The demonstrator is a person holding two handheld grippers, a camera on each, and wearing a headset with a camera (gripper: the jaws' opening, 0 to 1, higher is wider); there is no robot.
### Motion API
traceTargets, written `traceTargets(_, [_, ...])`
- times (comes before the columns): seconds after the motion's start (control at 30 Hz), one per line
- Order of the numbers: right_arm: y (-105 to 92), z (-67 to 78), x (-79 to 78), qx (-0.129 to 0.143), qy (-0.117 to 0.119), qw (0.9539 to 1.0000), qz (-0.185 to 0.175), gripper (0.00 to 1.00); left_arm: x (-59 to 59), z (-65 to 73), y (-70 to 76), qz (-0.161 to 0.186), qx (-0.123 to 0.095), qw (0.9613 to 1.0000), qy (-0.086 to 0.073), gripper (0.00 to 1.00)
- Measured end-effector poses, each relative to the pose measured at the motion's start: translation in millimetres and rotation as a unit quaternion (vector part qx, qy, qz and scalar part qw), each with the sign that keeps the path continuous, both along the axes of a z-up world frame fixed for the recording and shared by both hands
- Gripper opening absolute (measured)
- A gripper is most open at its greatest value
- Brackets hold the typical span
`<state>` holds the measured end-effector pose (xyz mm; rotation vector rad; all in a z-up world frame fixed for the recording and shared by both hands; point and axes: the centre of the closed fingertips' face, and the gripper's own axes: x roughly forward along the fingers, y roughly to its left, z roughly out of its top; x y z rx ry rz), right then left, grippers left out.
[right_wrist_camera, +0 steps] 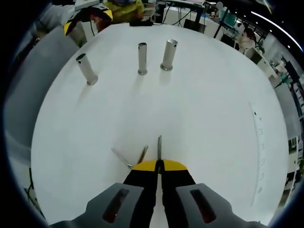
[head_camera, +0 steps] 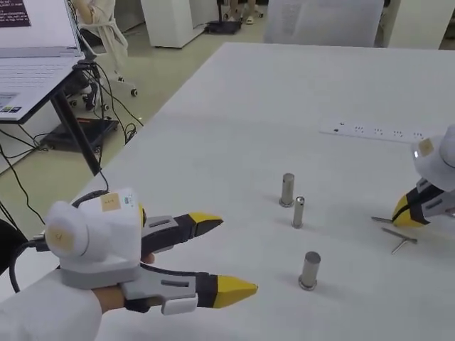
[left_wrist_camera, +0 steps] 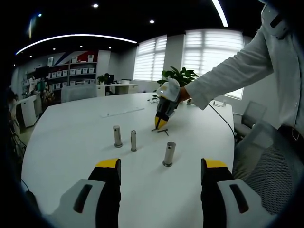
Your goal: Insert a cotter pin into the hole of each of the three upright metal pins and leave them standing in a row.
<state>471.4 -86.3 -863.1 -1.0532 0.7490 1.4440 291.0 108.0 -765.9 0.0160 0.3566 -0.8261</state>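
Three upright metal pins stand on the white table: a far pin (head_camera: 287, 190), a middle pin (head_camera: 298, 212) and a near pin (head_camera: 310, 270). They also appear in the left gripper view (left_wrist_camera: 117, 136) (left_wrist_camera: 133, 140) (left_wrist_camera: 168, 153). My left gripper (head_camera: 226, 256) hovers open at the lower left, well short of them, with nothing between its jaws. My right gripper (head_camera: 405, 212) is down at the table on the right, shut on a thin cotter pin (right_wrist_camera: 159, 146) that sticks out past its tips. Two loose cotter pins (right_wrist_camera: 142, 154) (right_wrist_camera: 122, 158) lie beside it.
A white power strip (head_camera: 377, 132) lies along the far right of the table (head_camera: 234, 121). A laptop (head_camera: 28, 71) on a stand is off the table's left edge, with cables below. An office chair (left_wrist_camera: 266, 156) stands on the right in the left gripper view.
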Motion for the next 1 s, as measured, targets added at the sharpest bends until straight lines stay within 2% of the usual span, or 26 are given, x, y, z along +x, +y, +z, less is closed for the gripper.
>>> traceTargets(0.53, [-8.4,14.0,-1.9,0.003,-0.008,0.9999,-0.013,0.02,0.4,3.0,-6.1,-0.007,0.001,1.0000,-0.004,0.68])
traceTargets(1.0, [-15.2,36.1,-27.6,0.005,-0.009,0.9997,-0.021,0.02,3.7,6.5,-15.2,-0.023,0.003,0.9996,-0.014,0.67])
